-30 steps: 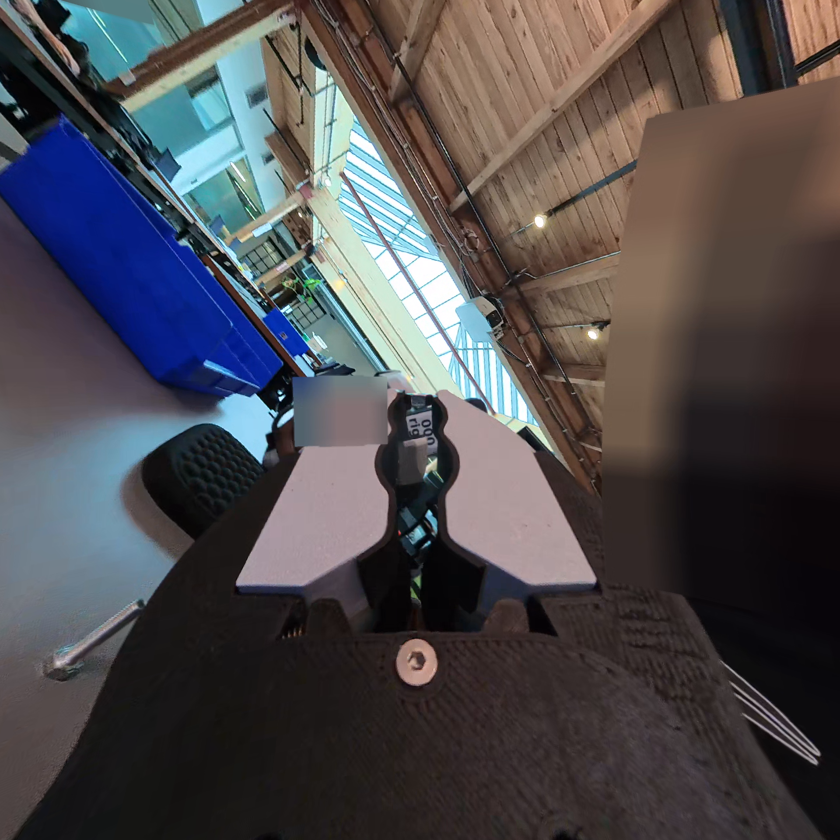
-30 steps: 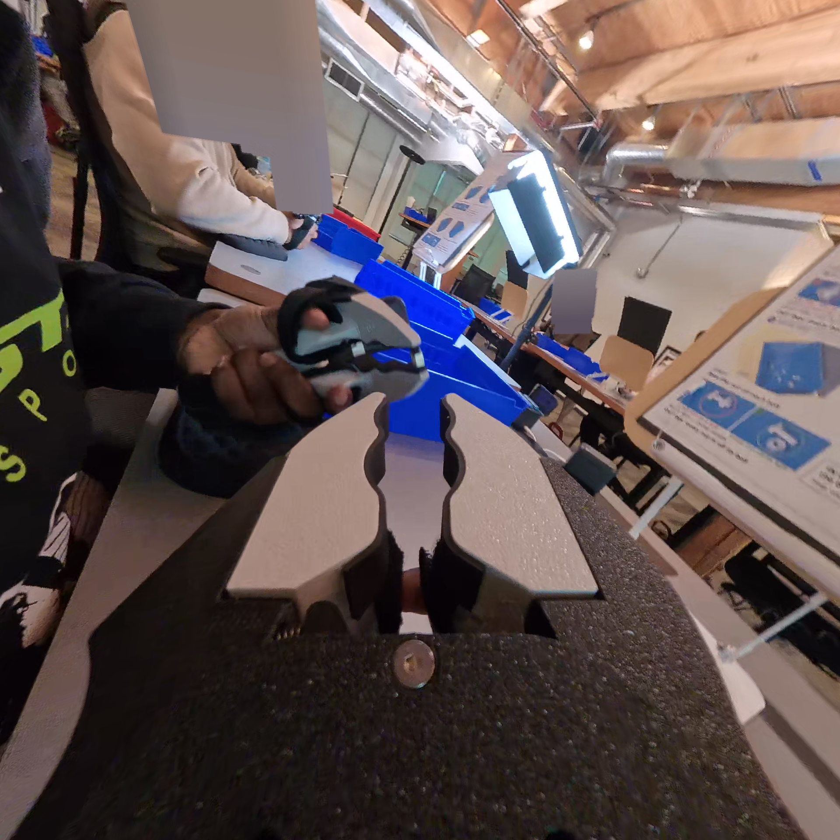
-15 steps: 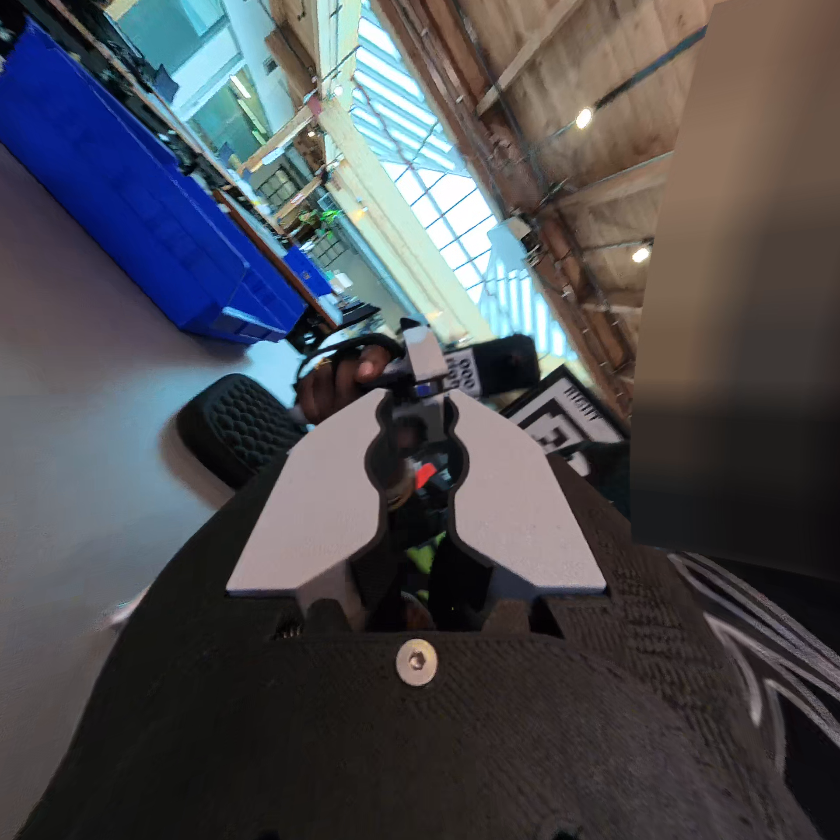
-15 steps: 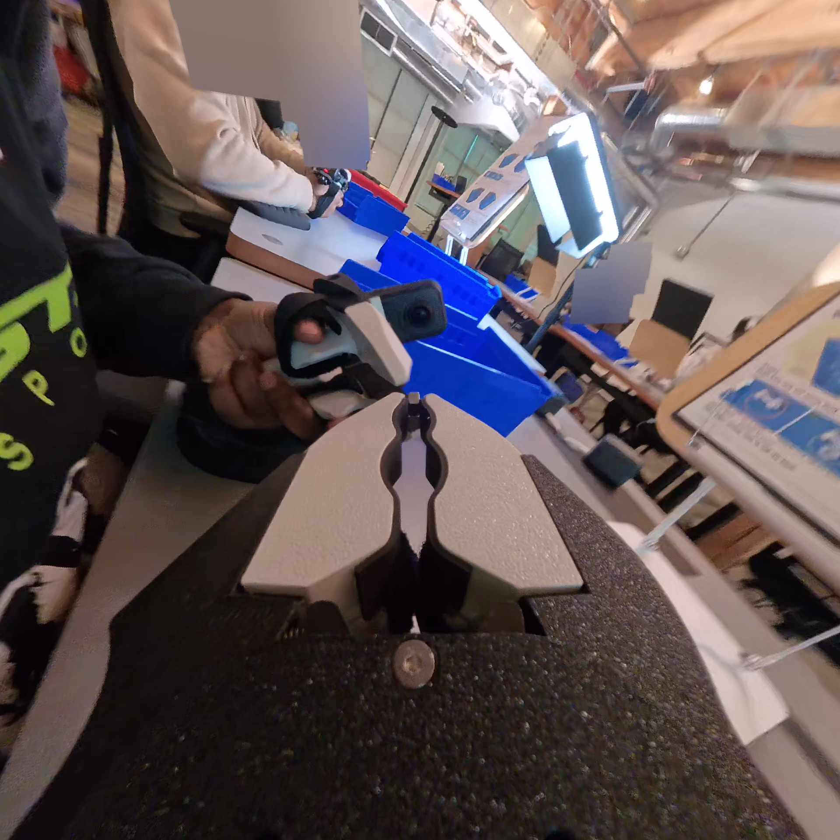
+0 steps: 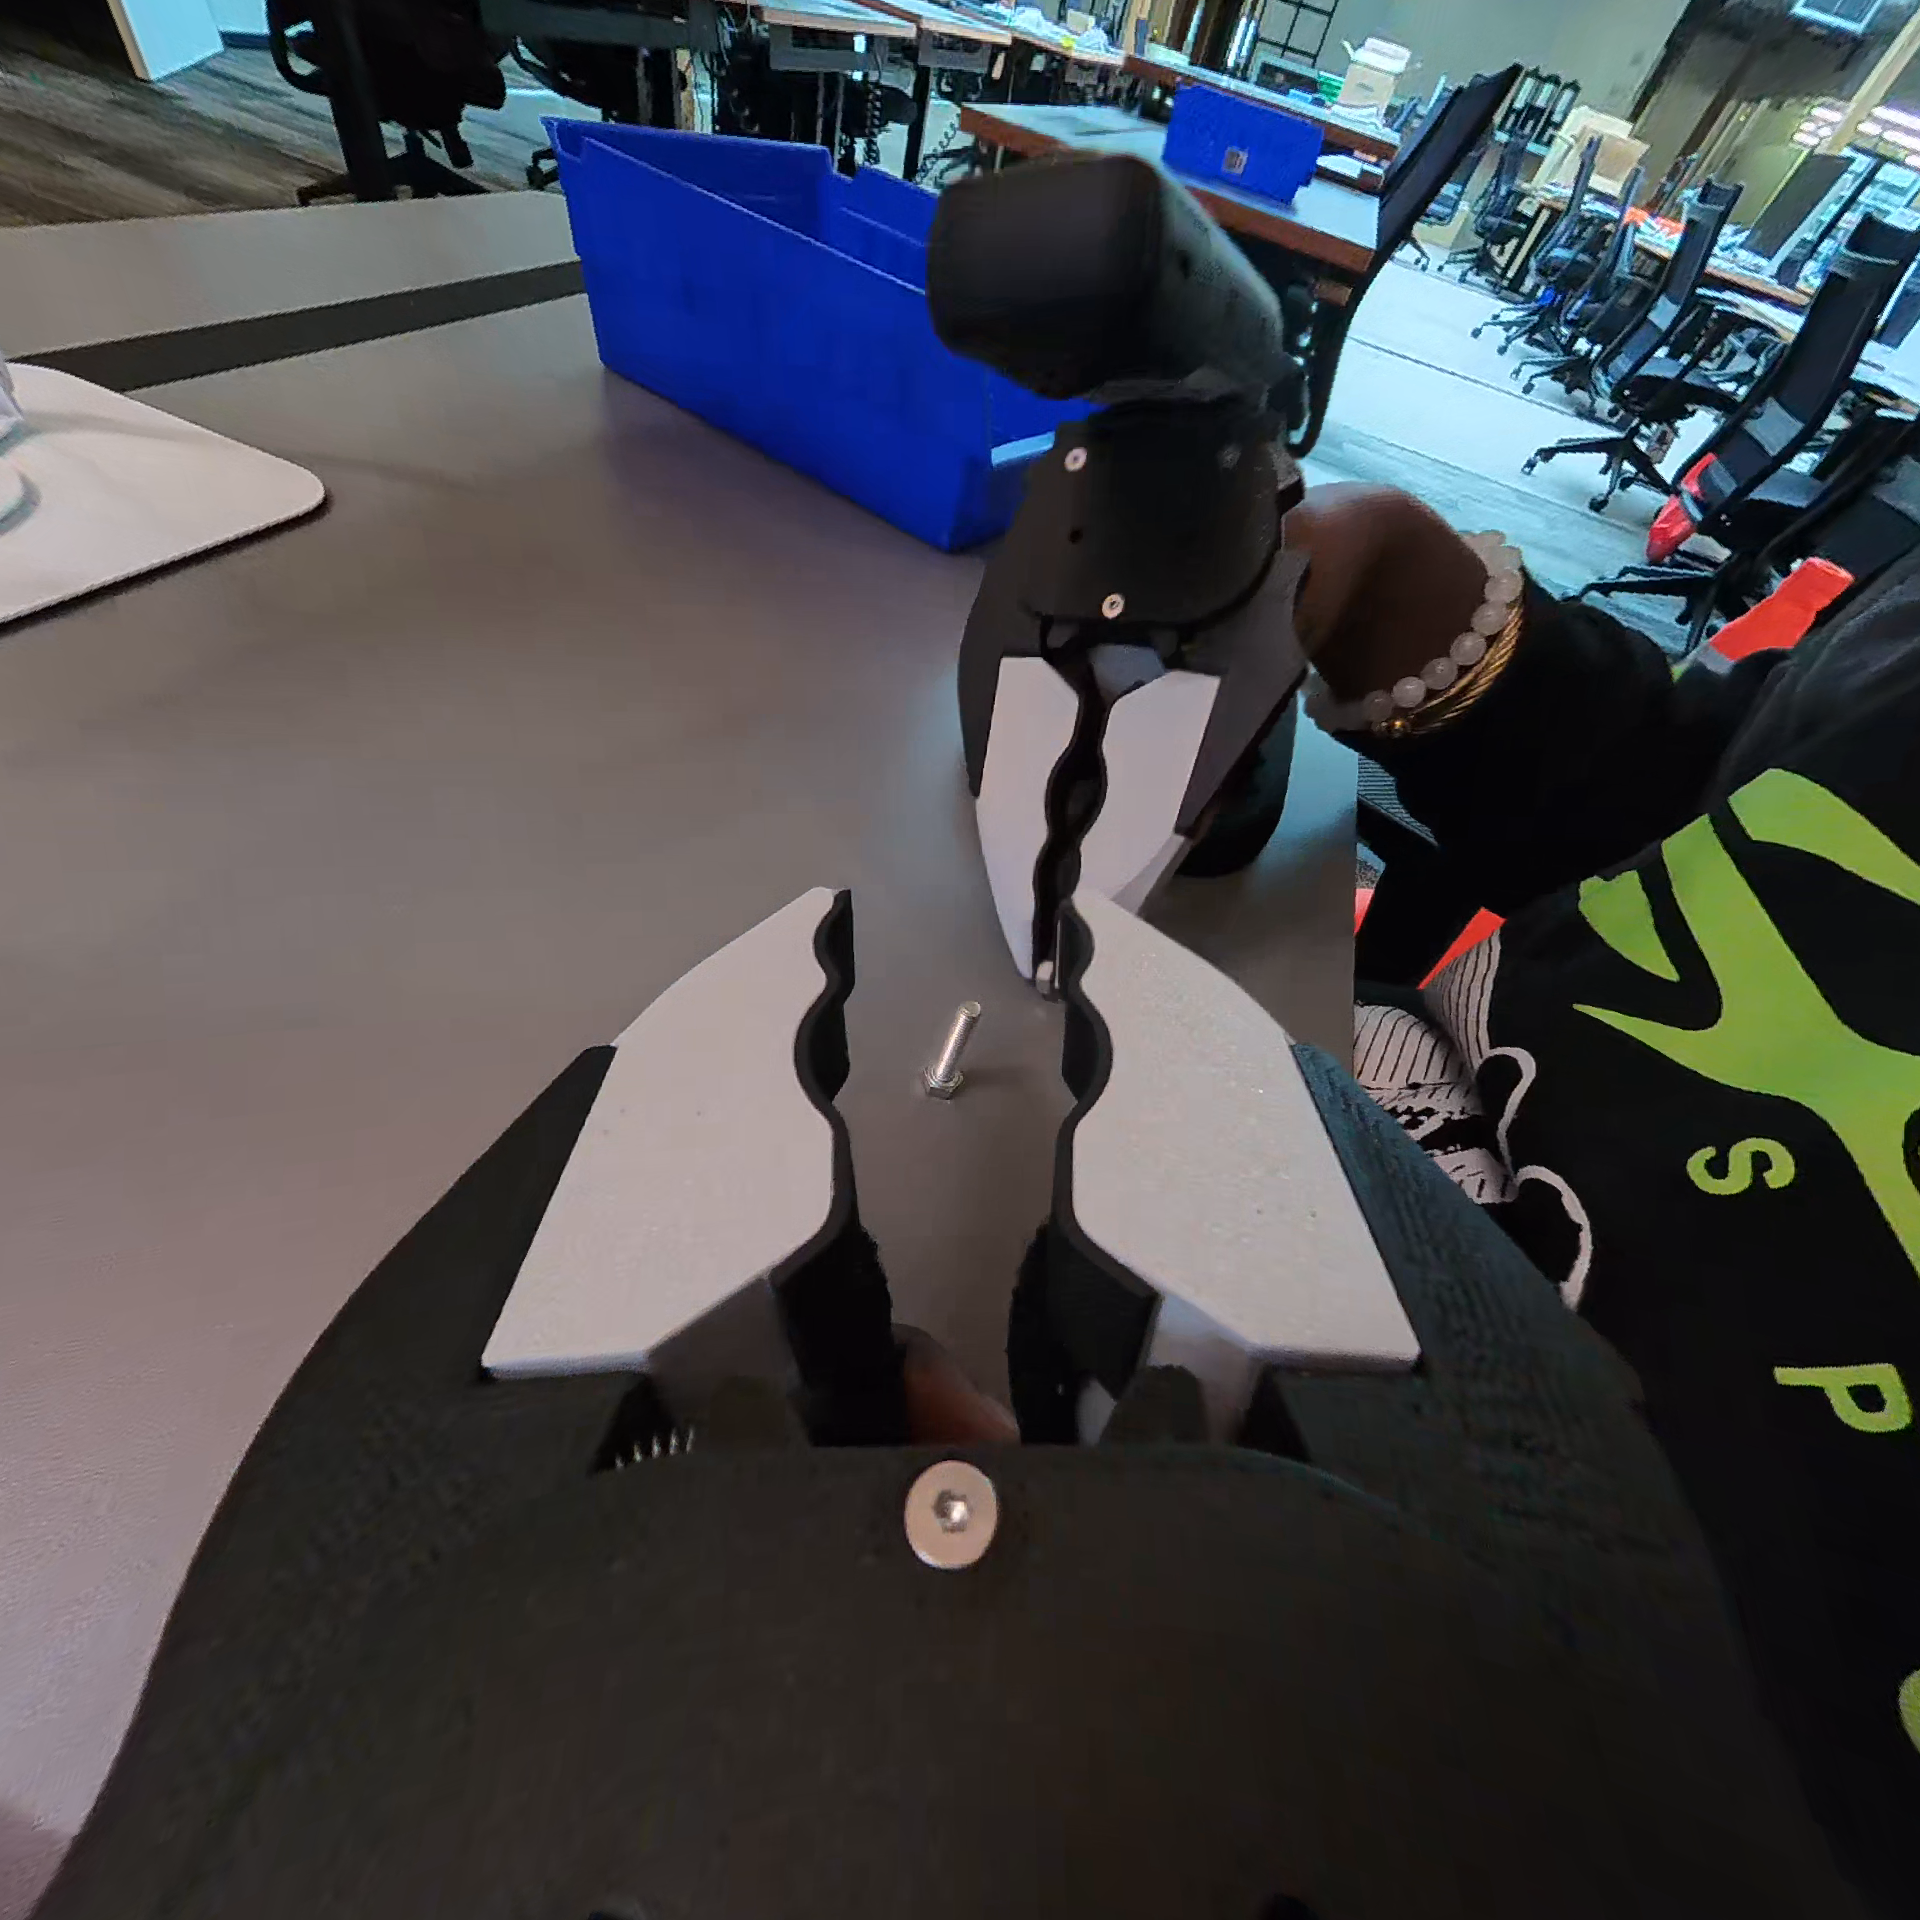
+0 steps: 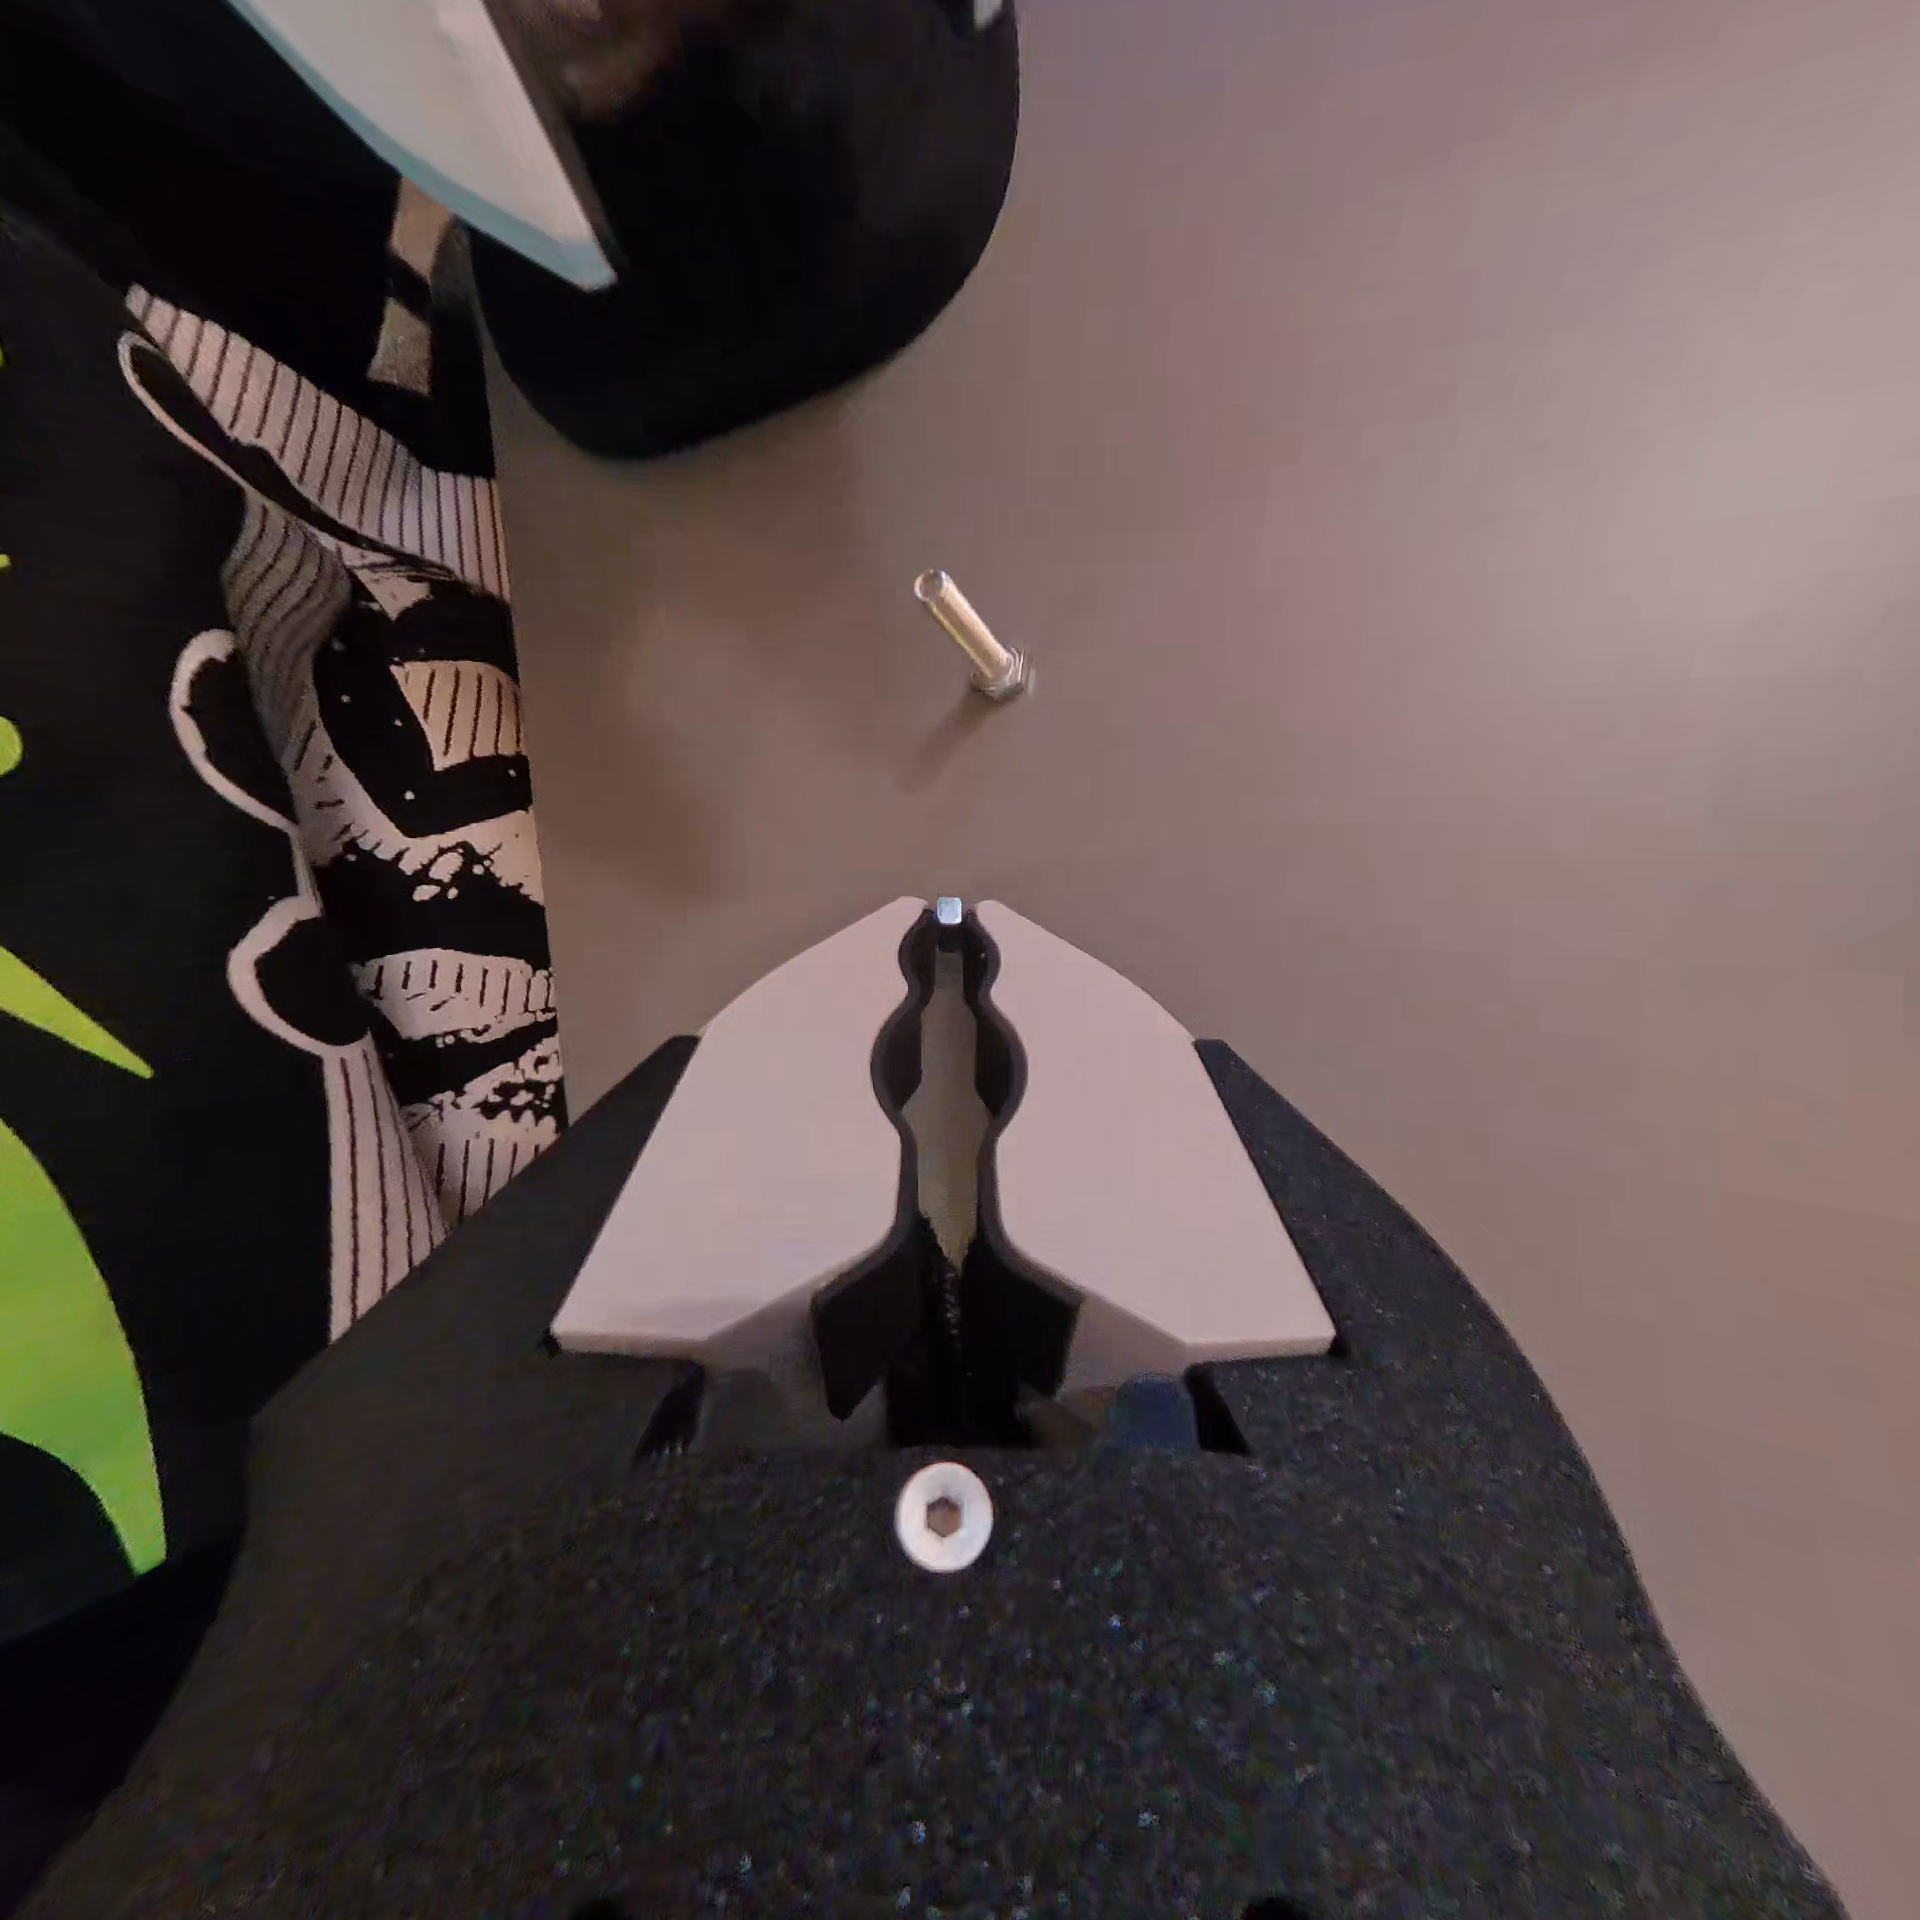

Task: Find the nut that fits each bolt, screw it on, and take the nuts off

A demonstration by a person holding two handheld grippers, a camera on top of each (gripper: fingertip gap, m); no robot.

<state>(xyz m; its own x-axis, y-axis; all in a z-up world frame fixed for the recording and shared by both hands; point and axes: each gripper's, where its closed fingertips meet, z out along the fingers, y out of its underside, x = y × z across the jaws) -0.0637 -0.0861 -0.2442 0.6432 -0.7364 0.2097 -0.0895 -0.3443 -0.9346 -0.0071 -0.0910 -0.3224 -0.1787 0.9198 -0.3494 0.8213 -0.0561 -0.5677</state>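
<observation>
1. Down on the grey tabletop [image 5: 436, 790], a small silver hex-head bolt [image 5: 951, 1049] lies on its side, near the edge where the person sits.
2. The left gripper [image 5: 956, 956], grey-fingered on a black textured body, hangs over the bolt with its jaws spread wide; the bolt shows in the gap between them, untouched.
3. The right gripper [image 6: 950, 906] points steeply down at the tabletop, and its fingers are clenched on a tiny silver nut [image 6: 949, 911] pinched at the very tips.
4. In the right wrist view the bolt [image 6: 975, 636] lies just beyond those tips, apart from the nut, its head toward the gripper and its shank pointing away.
5. In the left wrist view the right gripper [image 5: 1042, 961] comes down from the far right, held by a hand [image 5: 1371, 582] wearing a pale bead bracelet [image 5: 1455, 649] and a black sleeve; its tips sit just beside the left gripper's right finger [image 5: 1195, 1132].
6. A long blue plastic bin [image 5: 769, 312] stands farther back on the tabletop, toward the far edge, well apart from the bolt.
7. A white rounded base plate [image 5: 125, 488] rests near the left edge.
8. A black garment with green and white print [image 5: 1714, 1039] fills the right side, past the near edge.
</observation>
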